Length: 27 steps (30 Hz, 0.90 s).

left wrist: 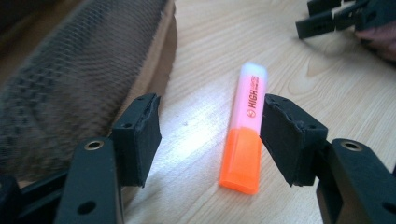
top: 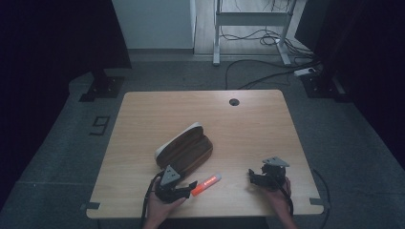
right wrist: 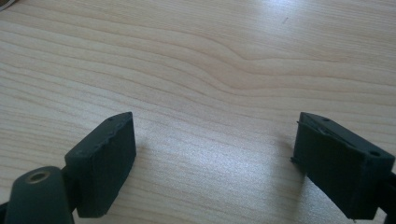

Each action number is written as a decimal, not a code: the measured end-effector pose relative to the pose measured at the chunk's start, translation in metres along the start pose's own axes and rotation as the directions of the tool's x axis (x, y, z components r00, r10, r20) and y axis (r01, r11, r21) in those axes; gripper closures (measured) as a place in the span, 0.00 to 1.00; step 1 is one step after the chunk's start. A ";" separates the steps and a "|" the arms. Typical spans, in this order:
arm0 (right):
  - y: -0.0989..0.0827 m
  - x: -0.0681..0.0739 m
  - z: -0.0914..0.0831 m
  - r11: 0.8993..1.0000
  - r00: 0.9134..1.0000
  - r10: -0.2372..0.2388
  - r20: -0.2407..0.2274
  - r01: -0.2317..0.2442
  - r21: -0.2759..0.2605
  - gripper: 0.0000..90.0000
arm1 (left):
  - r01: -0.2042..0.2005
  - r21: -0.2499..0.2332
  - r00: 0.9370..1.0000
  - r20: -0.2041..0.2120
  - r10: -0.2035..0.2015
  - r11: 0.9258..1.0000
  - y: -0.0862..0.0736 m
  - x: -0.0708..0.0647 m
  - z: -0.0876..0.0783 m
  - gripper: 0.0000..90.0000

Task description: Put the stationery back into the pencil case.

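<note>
While the left gripper leans in low over the bench, its jaws stand fairly wide with the orange highlighter lying between them, hard by the right-hand pad, and I can't tell whether that pad touches it; the other pad has clear wood before it, so nothing is gripped yet. The pen lies flat, cap end nearest the camera, pale body pointing away, just beside the brown mesh pencil case, which looks the likely place it belongs. In the high view the highlighter sits near the front edge, at the tips of the left gripper, with the case just behind it. That approach along the pen's length puts the pads on its long flat sides, a sensible line for a pinch. Over on the other side, the right gripper rests well apart, its jaws spread wide over bare wood, holding nothing and out of the way.
</note>
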State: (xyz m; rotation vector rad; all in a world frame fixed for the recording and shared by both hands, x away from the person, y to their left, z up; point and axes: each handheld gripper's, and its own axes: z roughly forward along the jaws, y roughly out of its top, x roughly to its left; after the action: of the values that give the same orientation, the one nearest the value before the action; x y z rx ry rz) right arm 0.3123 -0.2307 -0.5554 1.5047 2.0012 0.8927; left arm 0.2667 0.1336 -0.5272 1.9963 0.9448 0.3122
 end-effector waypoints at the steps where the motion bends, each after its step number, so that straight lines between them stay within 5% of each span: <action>1: 0.000 0.000 0.000 1.000 1.000 0.000 0.000 0.000 0.000 0.14 | -0.006 0.011 1.000 0.001 0.006 1.000 0.000 -0.002 0.002 0.42; 27: 0.000 0.000 0.000 1.000 1.000 0.000 0.000 0.000 0.000 0.14 | -0.082 0.119 0.997 0.009 0.082 0.990 -0.008 -0.023 0.028 0.51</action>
State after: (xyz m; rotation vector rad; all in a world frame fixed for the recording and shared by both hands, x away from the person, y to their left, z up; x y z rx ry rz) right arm 0.3123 -0.2307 -0.5554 1.5044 2.0015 0.8928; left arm 0.2620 0.1027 -0.5464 2.1476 0.8989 0.3037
